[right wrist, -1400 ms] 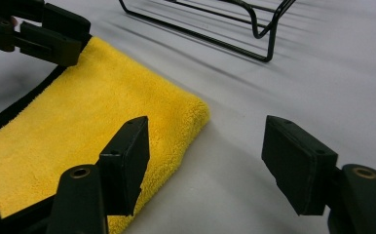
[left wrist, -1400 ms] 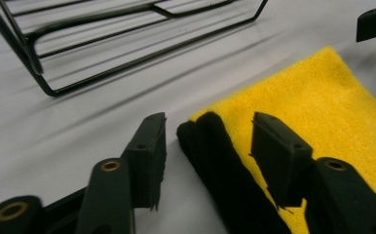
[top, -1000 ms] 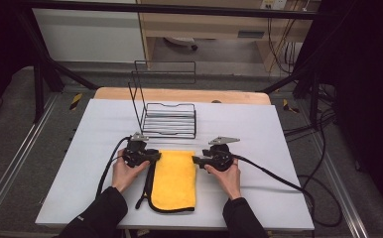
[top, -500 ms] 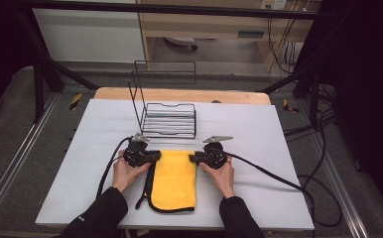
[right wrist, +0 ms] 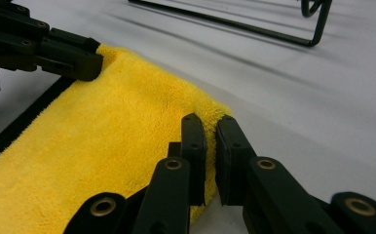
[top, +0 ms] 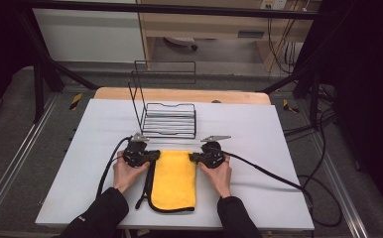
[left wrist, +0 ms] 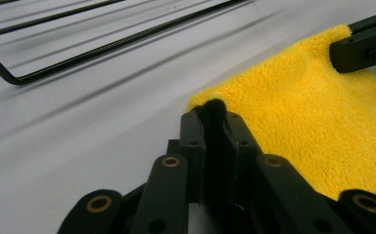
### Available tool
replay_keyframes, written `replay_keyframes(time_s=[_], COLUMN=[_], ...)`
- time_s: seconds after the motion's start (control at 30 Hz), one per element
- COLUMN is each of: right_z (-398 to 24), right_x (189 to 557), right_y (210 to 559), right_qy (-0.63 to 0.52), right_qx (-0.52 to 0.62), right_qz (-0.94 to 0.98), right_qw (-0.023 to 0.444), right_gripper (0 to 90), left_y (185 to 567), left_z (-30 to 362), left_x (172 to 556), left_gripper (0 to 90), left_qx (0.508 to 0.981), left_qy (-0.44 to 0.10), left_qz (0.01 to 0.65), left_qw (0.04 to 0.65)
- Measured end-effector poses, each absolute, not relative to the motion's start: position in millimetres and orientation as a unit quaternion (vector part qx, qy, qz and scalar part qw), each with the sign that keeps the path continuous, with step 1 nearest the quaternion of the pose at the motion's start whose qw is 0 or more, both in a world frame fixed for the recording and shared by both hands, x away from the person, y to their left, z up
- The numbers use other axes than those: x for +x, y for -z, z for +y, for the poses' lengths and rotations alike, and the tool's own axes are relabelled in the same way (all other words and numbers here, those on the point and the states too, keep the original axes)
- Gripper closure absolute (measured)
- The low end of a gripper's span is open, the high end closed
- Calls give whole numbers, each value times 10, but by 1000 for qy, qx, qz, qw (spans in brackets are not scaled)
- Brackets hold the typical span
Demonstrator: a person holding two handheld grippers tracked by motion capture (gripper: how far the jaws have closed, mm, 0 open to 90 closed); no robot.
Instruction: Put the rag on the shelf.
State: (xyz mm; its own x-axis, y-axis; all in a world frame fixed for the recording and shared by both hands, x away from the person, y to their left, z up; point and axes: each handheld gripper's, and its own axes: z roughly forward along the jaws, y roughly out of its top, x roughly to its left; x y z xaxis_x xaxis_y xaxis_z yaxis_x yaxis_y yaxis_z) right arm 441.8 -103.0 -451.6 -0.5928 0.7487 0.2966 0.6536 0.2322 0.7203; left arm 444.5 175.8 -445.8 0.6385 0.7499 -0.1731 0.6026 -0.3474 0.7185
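At the yellow towel's (top: 173,178) far corners, both grippers' fingers (left wrist: 192,146) (right wrist: 194,151) have just closed, pinching its edge.

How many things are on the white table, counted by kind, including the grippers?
Yellow towel: 1
Wire rack: 1
Grippers: 2, left gripper and right gripper, each shut on a far corner of the towel
Total: 4

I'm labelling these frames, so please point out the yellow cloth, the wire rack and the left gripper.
yellow cloth (top: 174,181): high view, middle of its folded top face.
wire rack (top: 169,120): high view, on the barred base.
left gripper (left wrist: 214,111): left gripper view, between its fingertips, at the cloth's pinched corner.
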Motion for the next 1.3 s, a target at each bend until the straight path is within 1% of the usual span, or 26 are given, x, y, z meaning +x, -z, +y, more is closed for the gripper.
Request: replay_keyframes(time_s=[0.33,0.67,1.3], right_z=[-1077,-1065,-1085], right_x=[4316,4183,3966], right_y=[4328,4115,3748], right_qy=[-470,-495,-533], right_qx=[431,400,362], right_qz=[768,767,755], right_qw=[61,86,120], right_gripper=[841,841,841], left_y=[4223,4026,3702], left_z=[1833,1915,1955], left_x=[4278,4079,3821], left_gripper=[810,811,812], left_qx=[806,791,776], left_qy=[-123,-142,-174], left_qz=[390,376,352], left_qw=[428,460,494])
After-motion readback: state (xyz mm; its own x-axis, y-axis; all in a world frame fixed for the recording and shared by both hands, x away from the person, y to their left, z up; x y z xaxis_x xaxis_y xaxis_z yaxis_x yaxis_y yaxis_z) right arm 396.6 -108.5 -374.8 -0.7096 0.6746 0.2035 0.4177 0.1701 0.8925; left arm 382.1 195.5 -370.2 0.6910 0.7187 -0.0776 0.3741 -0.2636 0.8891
